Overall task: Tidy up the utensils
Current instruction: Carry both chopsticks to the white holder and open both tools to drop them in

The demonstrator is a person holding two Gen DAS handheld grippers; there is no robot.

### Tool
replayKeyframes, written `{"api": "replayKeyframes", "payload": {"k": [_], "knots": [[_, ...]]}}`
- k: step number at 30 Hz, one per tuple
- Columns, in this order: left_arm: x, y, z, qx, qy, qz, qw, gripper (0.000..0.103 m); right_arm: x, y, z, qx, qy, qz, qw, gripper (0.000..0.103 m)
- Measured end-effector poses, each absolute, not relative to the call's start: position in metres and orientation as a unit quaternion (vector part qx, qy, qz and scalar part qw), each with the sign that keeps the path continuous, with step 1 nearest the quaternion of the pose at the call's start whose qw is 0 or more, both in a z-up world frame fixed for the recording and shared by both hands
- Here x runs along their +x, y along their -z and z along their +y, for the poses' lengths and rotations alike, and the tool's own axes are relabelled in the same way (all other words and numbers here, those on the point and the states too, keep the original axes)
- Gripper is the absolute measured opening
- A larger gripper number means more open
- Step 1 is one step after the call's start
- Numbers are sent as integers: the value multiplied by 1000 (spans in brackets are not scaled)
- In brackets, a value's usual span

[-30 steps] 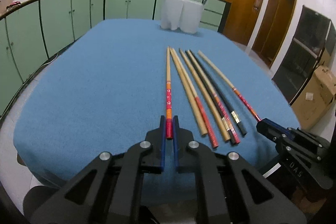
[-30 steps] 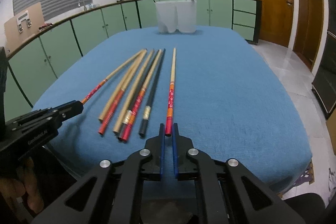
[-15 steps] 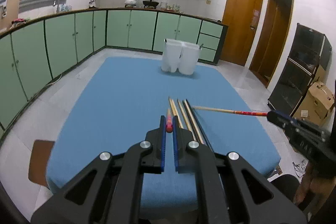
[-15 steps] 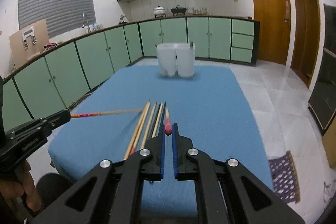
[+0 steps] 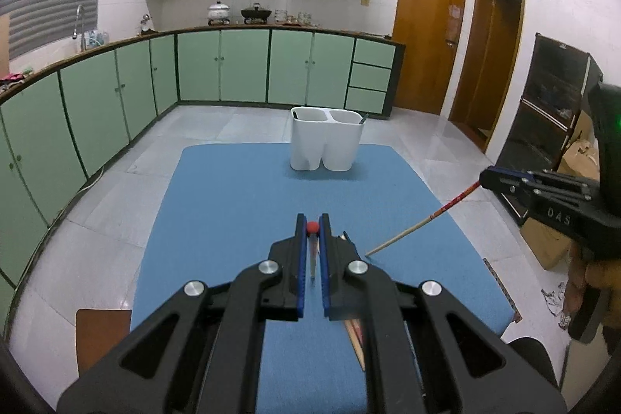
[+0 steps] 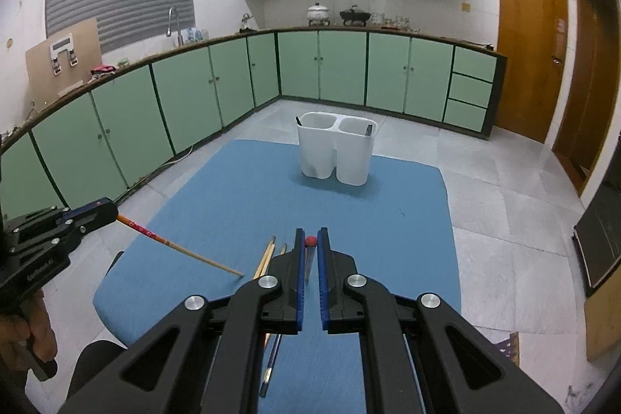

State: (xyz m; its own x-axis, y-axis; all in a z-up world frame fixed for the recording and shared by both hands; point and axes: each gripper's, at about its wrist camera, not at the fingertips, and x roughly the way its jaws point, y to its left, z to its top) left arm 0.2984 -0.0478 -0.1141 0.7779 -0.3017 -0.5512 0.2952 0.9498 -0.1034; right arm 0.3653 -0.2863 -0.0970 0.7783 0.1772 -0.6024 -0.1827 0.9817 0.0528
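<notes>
My left gripper (image 5: 312, 226) is shut on the red end of a chopstick (image 5: 312, 227) that hangs down toward the blue table (image 5: 233, 200). My right gripper (image 6: 310, 239) is shut on the red end of another chopstick (image 6: 310, 240), also hanging tip-down. Each gripper shows in the other view, the right one (image 5: 485, 177) with its chopstick (image 5: 419, 227) slanting to the cloth, the left one (image 6: 110, 210) likewise (image 6: 182, 251). A white two-compartment utensil holder (image 5: 328, 138) (image 6: 335, 148) stands at the table's far end. Several chopsticks (image 6: 268, 258) lie on the cloth below the grippers.
Green kitchen cabinets (image 5: 240, 64) run along the far wall and left side. Wooden doors (image 5: 427, 37) stand at the right. A cardboard box (image 5: 574, 158) and a dark cabinet (image 5: 555, 103) are at the right. A brown stool seat (image 5: 101, 332) is under the table's left corner.
Both grippers have lifted high above the table, each carrying one chopstick. The chopsticks have swung from lying flat to hanging tip-down. The table now looks smaller and farther below.
</notes>
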Motion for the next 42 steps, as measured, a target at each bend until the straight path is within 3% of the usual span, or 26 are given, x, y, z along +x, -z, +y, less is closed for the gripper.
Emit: {"api": "replayKeyframes", "payload": {"k": [14,30,42], "knots": [[348,79,-47,11,170,305,937,5,411,60,-268,-57,-116,338,932,6],[397,-13,-70,13,174,222,959,5,464,-33,-286,-39,-96,281,954,6],[489,-38,-109,1,149,165,975,5,560,-49,-306,-16,-56,245,968,6]]}}
